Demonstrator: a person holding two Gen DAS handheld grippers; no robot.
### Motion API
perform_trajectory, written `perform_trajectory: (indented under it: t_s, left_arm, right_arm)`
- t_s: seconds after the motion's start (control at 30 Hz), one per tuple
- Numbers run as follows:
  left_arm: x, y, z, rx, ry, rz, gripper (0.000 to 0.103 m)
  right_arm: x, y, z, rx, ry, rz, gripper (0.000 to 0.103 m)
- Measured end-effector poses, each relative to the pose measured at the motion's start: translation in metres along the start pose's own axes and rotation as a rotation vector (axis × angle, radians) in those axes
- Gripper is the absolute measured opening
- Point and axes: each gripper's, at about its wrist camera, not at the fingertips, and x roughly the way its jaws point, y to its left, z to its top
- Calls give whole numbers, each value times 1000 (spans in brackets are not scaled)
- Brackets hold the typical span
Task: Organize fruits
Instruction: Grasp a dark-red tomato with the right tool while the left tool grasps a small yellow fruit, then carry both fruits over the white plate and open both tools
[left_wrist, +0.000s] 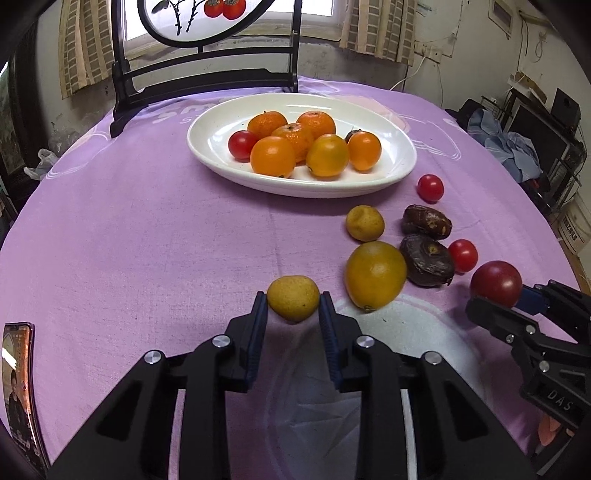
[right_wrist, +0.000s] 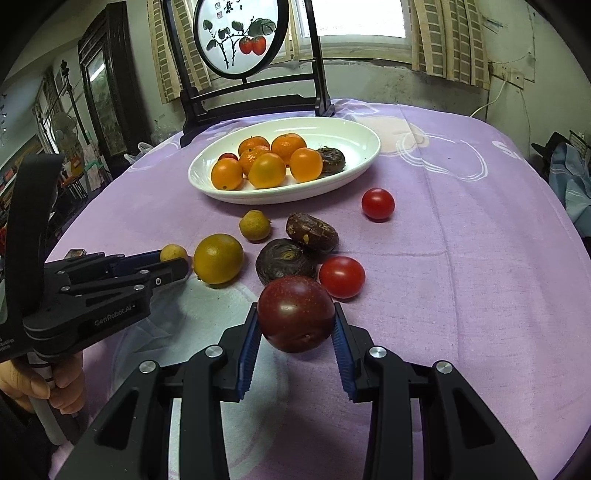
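While the left gripper (left_wrist: 293, 299) clamps a small yellow fruit (left_wrist: 293, 297), the right gripper (right_wrist: 295, 321) holds a plum (right_wrist: 295, 314).

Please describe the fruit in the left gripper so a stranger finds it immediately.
Start at the white plate on the purple cloth and come toward the camera. The left gripper clamps a small yellow fruit, duller and much smaller than the big yellow-orange fruit beside it.

Both claws tilt downward. The left claw (left_wrist: 293, 306) is clamped on a small yellow fruit (left_wrist: 293, 297); the right claw (right_wrist: 295, 325) grips a dark red fruit (right_wrist: 296, 313).
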Motion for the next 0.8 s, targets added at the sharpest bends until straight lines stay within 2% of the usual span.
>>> perform_trajectory:
  t_s: [0.13,0.3,0.43,0.53,0.67,0.8]
  left_arm:
    - [-4,-1,-1,2,-6,-4,28]
    - [-19,-3,0,14,-62,14,28]
    - [-24,6,3,-62,-38,12,28]
    - [-38,2,6,-58,-55,-13,28]
    - [-61,-1,21,-51,-90,-43,28]
    - [-72,-2,44,-43,-130,-35,28]
  right_arm:
    - [-2,2,0,-8,-9,-5,38]
    - [-14,4,-1,-24,-71,-24,38]
    - [-18,-6,2,23,-85,-26,38]
    - [-25,-11,8,58,-88,3,38]
    - [-40,-3,20,25,-118,17,38]
    - [-47,5,41,-32,-138,17,38]
